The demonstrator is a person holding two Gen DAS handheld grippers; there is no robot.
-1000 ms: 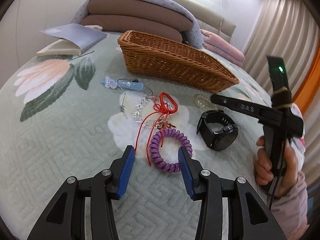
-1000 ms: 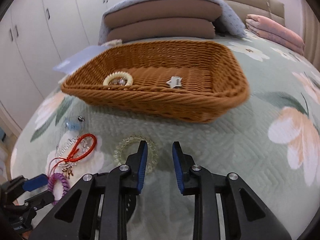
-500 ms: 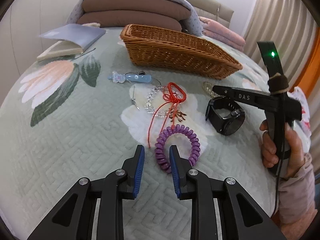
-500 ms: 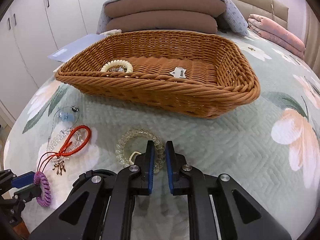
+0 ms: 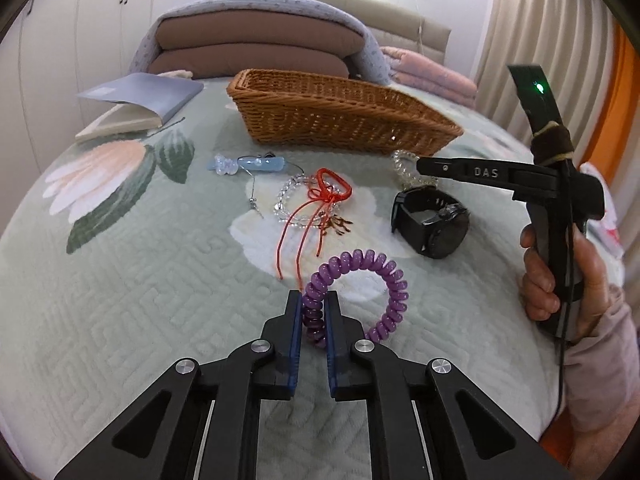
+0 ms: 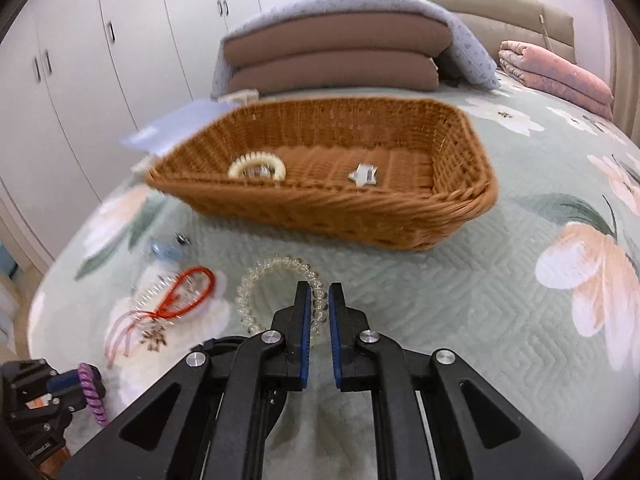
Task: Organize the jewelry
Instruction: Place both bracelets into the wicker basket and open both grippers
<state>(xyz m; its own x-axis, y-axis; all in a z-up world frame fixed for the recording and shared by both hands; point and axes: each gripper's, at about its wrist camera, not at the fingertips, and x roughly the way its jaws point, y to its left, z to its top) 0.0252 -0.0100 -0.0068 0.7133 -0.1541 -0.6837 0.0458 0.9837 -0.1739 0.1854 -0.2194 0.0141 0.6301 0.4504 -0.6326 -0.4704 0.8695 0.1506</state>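
Note:
My left gripper (image 5: 313, 307) is shut on a purple coil bracelet (image 5: 394, 280) and holds it tilted up off the bedspread. My right gripper (image 6: 319, 300) is shut on a clear beaded bracelet (image 6: 256, 276), lifted in front of the wicker basket (image 6: 452, 208). The basket holds a cream ring-shaped piece (image 6: 256, 166) and a small silver star (image 6: 362, 175). On the bed lie a red cord charm (image 5: 328, 190), a crystal bead bracelet (image 5: 286, 200), a blue clip (image 5: 252, 164) and a black watch (image 5: 434, 220).
An open book (image 5: 136, 104) lies at the back left. Stacked brown cushions (image 5: 256, 50) and pink blankets (image 5: 432, 76) are behind the basket. White wardrobes (image 6: 80, 60) stand to the left, curtains (image 5: 540, 40) to the right.
Both grippers closed: the left on the purple coil bracelet, the right on the clear beaded bracelet. Both bracelets are now lifted off the bedspread.

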